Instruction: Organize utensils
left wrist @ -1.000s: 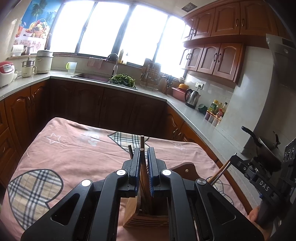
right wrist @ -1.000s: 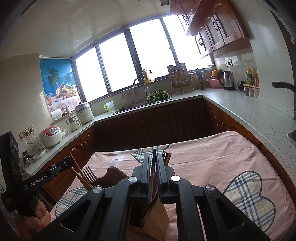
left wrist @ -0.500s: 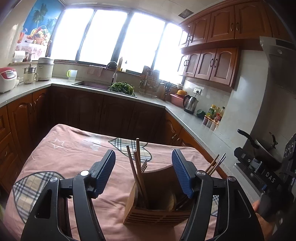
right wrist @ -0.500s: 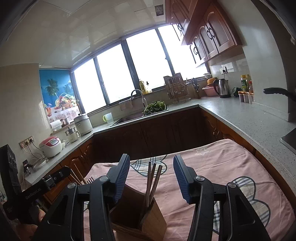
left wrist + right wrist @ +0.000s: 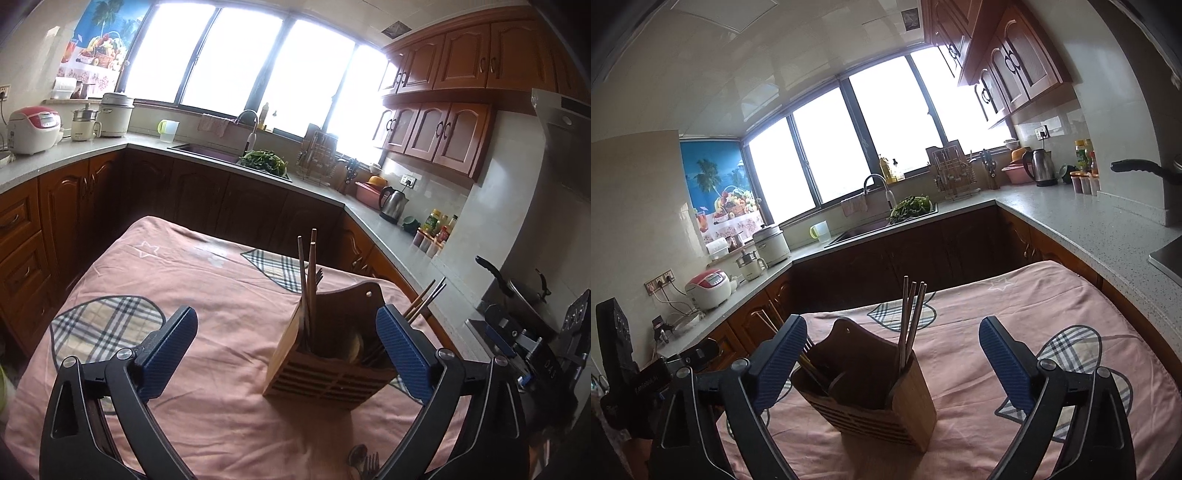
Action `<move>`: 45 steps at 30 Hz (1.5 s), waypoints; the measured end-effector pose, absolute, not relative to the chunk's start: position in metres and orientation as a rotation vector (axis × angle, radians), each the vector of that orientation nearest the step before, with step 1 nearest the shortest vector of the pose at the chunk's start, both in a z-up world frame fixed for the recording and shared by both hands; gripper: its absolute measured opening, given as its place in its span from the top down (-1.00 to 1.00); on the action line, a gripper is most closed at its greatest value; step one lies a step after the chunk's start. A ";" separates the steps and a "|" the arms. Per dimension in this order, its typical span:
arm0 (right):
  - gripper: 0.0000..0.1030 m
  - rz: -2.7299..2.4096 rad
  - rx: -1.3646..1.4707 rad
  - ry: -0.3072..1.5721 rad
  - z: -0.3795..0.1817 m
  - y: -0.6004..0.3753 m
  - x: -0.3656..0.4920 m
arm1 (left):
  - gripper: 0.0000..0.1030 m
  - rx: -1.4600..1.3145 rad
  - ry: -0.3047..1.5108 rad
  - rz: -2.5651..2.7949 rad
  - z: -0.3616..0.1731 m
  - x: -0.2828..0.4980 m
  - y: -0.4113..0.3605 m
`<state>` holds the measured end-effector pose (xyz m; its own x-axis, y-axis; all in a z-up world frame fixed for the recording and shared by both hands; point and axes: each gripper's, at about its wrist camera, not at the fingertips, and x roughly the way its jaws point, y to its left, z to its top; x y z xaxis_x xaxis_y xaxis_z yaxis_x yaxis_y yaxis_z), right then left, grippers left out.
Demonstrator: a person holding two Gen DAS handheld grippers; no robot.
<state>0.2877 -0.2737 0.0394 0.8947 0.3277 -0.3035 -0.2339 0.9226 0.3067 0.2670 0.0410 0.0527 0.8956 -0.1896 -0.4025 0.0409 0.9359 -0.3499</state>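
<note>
Standing chopsticks (image 5: 309, 280) in wooden holder (image 5: 328, 373), both tools spread empty

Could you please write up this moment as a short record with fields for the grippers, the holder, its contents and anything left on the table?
left gripper: open, empty, jaws wide apart
right gripper: open, empty, jaws wide apart
utensil holder: wooden, slatted, upright on the pink tablecloth
chopsticks: standing in the holder, tips up
more chopsticks: leaning out on the far right side
fork and spoon: lying on the cloth, near edge
</note>
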 end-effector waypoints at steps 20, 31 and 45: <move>-0.88 0.367 0.308 0.424 0.019 -0.272 0.188 | -0.99 -0.327 0.539 -0.096 0.030 0.168 0.041; -0.89 0.385 0.237 0.432 0.024 -0.270 0.140 | -1.00 -0.218 0.506 -0.100 0.040 0.110 0.028; -1.00 0.323 -0.077 0.229 0.011 -0.235 0.070 | -1.00 -0.065 0.391 0.023 0.018 0.066 0.008</move>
